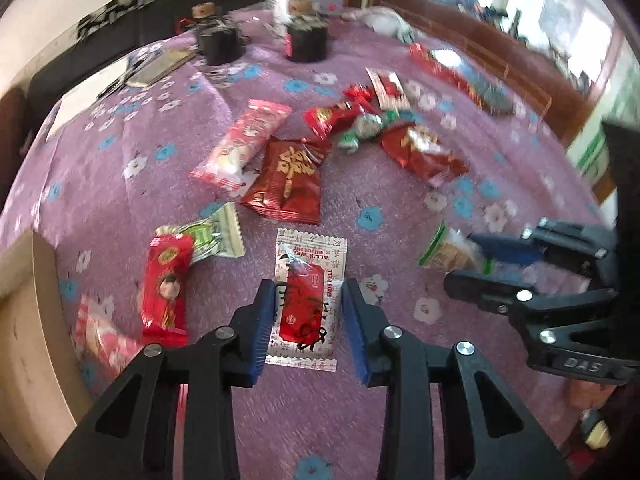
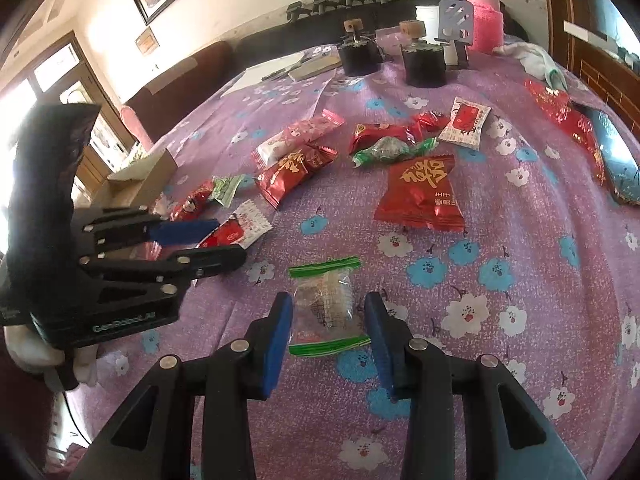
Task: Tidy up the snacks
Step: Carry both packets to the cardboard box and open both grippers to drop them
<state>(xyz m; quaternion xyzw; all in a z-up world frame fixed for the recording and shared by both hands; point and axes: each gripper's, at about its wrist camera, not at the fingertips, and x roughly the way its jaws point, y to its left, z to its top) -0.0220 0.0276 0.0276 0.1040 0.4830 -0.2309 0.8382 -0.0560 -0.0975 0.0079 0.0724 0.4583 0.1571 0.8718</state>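
Observation:
Snack packets lie scattered on a purple flowered cloth [image 1: 400, 208]. My left gripper [image 1: 309, 286] points down at a white packet with a red centre [image 1: 308, 300], and its blue pads press that packet's two long edges. In the right wrist view the same left gripper [image 2: 230, 242] comes in from the left with the white packet [image 2: 244, 226] between its fingers. My right gripper [image 2: 329, 298] has closed on a clear packet with green stripes [image 2: 324, 308]. The right gripper [image 1: 460, 260] also shows at the right edge of the left wrist view, holding the clear packet [image 1: 444, 250].
An open cardboard box [image 1: 24, 320] stands at the left edge. Red, pink and green packets lie nearby: a red one [image 1: 288, 180], a pink one [image 1: 244, 144], a long red one [image 1: 166, 284]. Two black jars [image 1: 220, 44] and a pink bottle [image 2: 484, 20] stand at the back.

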